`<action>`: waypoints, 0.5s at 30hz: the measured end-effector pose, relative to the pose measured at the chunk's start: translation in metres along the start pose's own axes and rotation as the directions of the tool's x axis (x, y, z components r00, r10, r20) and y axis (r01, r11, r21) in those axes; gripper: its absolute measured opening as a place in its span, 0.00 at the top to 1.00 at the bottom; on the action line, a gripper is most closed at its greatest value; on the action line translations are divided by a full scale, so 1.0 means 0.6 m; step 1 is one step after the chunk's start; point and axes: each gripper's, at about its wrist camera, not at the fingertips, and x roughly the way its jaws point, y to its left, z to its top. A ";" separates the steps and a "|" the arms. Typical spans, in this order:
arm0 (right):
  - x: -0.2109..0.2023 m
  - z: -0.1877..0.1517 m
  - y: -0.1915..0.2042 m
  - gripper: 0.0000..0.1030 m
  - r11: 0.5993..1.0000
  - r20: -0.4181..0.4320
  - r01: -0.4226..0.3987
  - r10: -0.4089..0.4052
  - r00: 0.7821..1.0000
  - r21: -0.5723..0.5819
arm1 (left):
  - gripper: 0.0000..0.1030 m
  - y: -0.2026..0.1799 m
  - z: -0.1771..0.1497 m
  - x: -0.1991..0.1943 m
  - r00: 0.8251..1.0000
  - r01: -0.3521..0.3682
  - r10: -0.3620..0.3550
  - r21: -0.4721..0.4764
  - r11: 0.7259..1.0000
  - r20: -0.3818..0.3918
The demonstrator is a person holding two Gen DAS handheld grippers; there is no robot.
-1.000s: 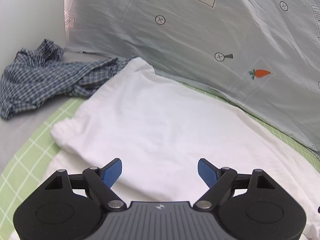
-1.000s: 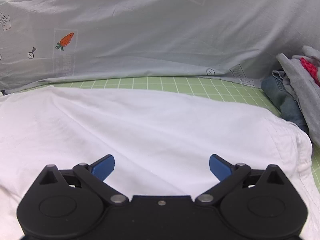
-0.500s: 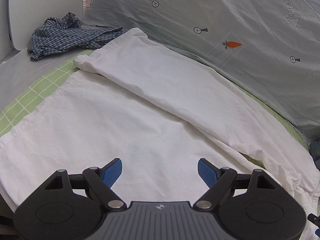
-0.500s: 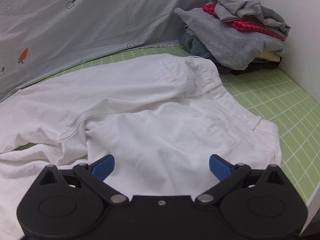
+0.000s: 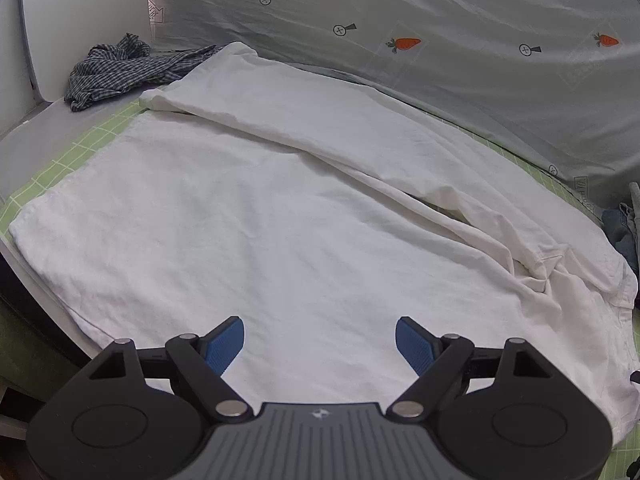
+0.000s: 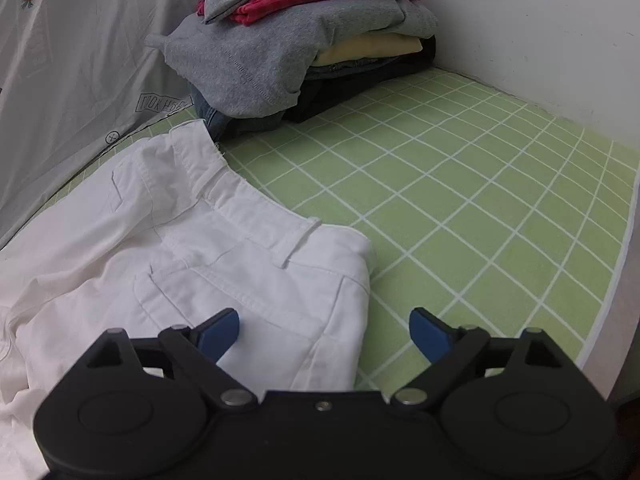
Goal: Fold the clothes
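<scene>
White trousers (image 5: 280,220) lie spread on the green grid mat, legs running toward the far left, one leg creased over the other. Their waistband end (image 6: 256,216) with belt loop and pocket shows in the right wrist view. My left gripper (image 5: 320,344) hovers open above the near leg, nothing between its blue pads. My right gripper (image 6: 324,334) hangs over the near waistband corner; its jaws are closing, wide apart, and the cloth's edge lies below them without the pads pressing it.
A stack of folded clothes (image 6: 304,40) stands at the back by the white wall. A crumpled checked shirt (image 5: 120,68) lies far left. A grey printed sheet (image 5: 440,60) hangs behind. The green mat (image 6: 480,208) ends at a near right edge.
Both grippers pulled back from the trousers toward the near side. The left view now takes in both legs; the right view swung right to the waistband and clothes stack. The right jaws narrowed slightly.
</scene>
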 end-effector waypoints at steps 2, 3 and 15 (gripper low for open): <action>0.013 0.010 -0.006 0.48 0.999 -0.010 -0.043 0.043 0.999 -0.011 | 0.19 -0.005 -0.013 -0.007 1.000 -0.016 0.016 -0.011 1.000 -0.008; 0.015 0.014 -0.009 0.56 0.998 -0.015 -0.063 0.063 0.998 -0.021 | 0.19 -0.006 -0.018 -0.010 1.000 -0.021 0.021 -0.021 1.000 -0.010; -0.001 0.041 -0.059 0.85 0.998 0.009 -0.054 0.055 0.998 -0.034 | 0.19 0.006 -0.017 -0.034 0.994 -0.104 0.106 -0.100 0.990 0.015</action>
